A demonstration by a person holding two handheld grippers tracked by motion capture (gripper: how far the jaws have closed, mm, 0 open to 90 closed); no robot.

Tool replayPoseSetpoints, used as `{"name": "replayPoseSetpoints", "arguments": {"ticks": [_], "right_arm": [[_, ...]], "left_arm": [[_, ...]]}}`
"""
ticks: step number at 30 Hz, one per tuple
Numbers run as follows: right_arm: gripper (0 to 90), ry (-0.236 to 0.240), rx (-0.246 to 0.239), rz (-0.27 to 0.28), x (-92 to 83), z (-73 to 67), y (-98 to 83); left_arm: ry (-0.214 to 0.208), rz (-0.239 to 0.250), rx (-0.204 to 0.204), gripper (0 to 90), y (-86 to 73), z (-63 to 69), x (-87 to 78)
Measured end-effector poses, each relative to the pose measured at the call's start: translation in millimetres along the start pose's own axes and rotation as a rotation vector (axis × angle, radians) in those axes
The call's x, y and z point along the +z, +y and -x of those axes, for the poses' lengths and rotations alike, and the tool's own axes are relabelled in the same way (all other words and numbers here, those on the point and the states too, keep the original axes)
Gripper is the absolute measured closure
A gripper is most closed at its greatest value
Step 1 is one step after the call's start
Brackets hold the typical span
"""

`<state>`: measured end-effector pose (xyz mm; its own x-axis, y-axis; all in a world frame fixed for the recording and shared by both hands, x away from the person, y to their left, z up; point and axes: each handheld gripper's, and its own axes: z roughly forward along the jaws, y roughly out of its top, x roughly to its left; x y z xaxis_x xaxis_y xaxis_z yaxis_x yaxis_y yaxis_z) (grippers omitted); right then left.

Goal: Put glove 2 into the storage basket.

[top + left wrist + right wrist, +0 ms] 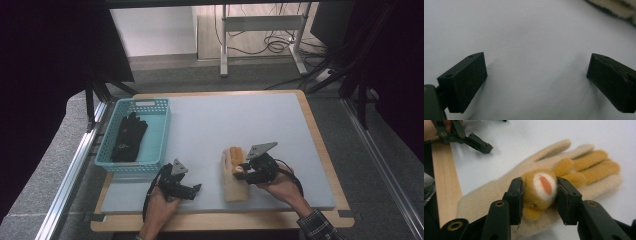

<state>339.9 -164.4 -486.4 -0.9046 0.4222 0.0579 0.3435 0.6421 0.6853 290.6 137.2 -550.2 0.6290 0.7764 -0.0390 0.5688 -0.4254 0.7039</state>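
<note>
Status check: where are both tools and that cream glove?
Right tool shut on orange plush patch of cream glove. Left tool open, empty, on the mat. Black glove in teal basket. Nothing in the way.

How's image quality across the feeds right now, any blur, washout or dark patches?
High view: both sides black, the table evenly lit. Left gripper view: the white surface washed out, a cream glove soft at the top edge. Right gripper view: the right gripper and the orange patch are sharp; the glove's fingertips are slightly soft.

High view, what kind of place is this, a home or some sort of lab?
Probably a lab or workshop: a work table framed by metal rails, loose cables on the floor behind it.
</note>
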Motion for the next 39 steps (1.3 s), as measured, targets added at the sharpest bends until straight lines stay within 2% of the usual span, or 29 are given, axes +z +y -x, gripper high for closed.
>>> {"name": "replayPoseSetpoints", "arguments": {"ticks": [5,8,13,17,18,19,20,21,22,27,34,39], "right_arm": [[53.1,0.009,0.023,0.02,2.0,1.3,-3.7],[47.2,-0.004,0.028,0.048,-7.1,1.9,-4.2],[46.8,-0.028,0.039,0.08,-20.3,5.9,-7.0],[53.7,-0.048,0.066,0.094,-31.1,12.2,-16.4],[60.1,-0.057,0.078,0.086,-33.4,14.4,-22.9],[62.9,-0.061,0.083,0.083,-33.8,15.1,-26.2],[67.0,-0.06,0.087,0.077,-33.9,15.8,-29.6],[67.0,-0.06,0.087,0.077,-33.9,15.8,-29.6],[74.9,-0.061,0.098,0.07,-32.7,15.6,-35.9],[87.1,-0.054,0.083,0.039,-24.7,9.7,-47.6],[88.4,-0.029,0.076,-0.003,-8.0,-0.2,-60.1],[88.4,-0.013,0.079,0.011,-5.2,-3.2,-62.4]], "left_arm": [[0.0,0.0,0.0,3.1,0.0,0.0,0.0],[0.0,0.0,0.0,3.1,0.0,0.0,0.0],[0.0,0.0,0.0,3.1,0.0,0.0,0.0],[0.0,0.0,-0.001,3.1,0.0,0.0,0.0],[-0.001,0.0,0.0,3.1,0.0,0.0,0.0],[-0.001,-0.001,0.001,3.1,0.0,0.0,0.0],[-0.001,-0.001,0.001,3.1,0.0,-0.1,0.0],[-0.001,-0.001,0.001,3.1,0.0,-0.1,0.0],[-0.001,-0.001,0.0,3.1,0.0,-0.1,-0.1],[-0.002,0.001,-0.005,4.1,-0.1,-0.6,-0.6],[0.0,0.004,-0.011,5.1,-0.3,-0.8,-1.9],[0.008,-0.011,-0.007,4.1,-4.0,0.5,-6.2]]}}
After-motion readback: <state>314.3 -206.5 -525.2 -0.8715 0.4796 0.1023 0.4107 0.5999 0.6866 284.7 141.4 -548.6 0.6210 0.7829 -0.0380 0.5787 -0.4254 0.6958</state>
